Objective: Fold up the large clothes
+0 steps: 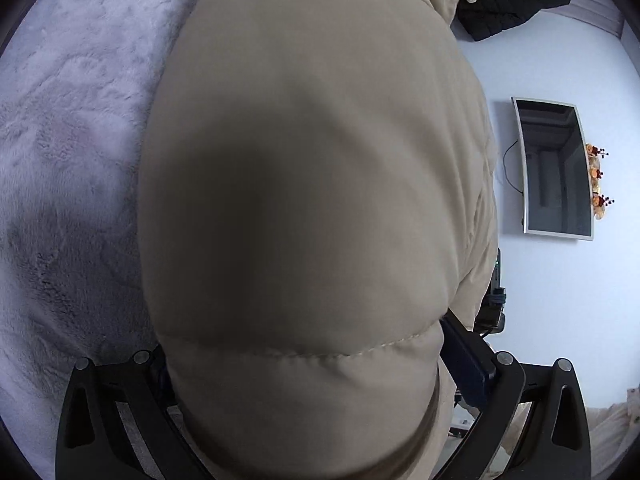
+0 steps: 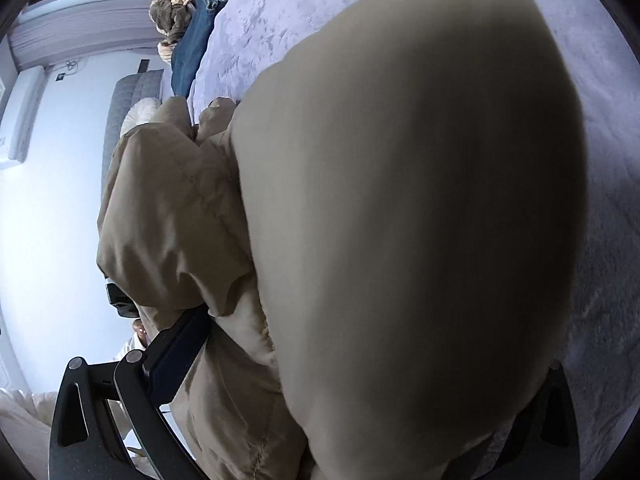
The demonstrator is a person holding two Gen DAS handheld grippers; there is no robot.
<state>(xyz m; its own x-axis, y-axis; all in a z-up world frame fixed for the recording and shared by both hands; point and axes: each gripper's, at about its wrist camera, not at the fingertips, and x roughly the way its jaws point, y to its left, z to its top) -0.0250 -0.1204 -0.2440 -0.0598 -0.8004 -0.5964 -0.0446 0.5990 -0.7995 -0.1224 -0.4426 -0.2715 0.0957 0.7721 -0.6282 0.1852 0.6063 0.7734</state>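
Bedroom, lilac plush bed [image 1: 60, 160]. Beige coat [image 1: 312, 160] raised above bed, bulging between jaws of both: left hand-held gripper [image 1: 316, 392] and right hand-held gripper [image 2: 340, 400] each clamp padded fold, likely lifting it for folding.

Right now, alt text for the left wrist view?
A puffy beige quilted jacket fills most of the frame, bulging between the left gripper's black fingers. A fuzzy lavender blanket lies at left; a wall-mounted TV and black jacket at right.
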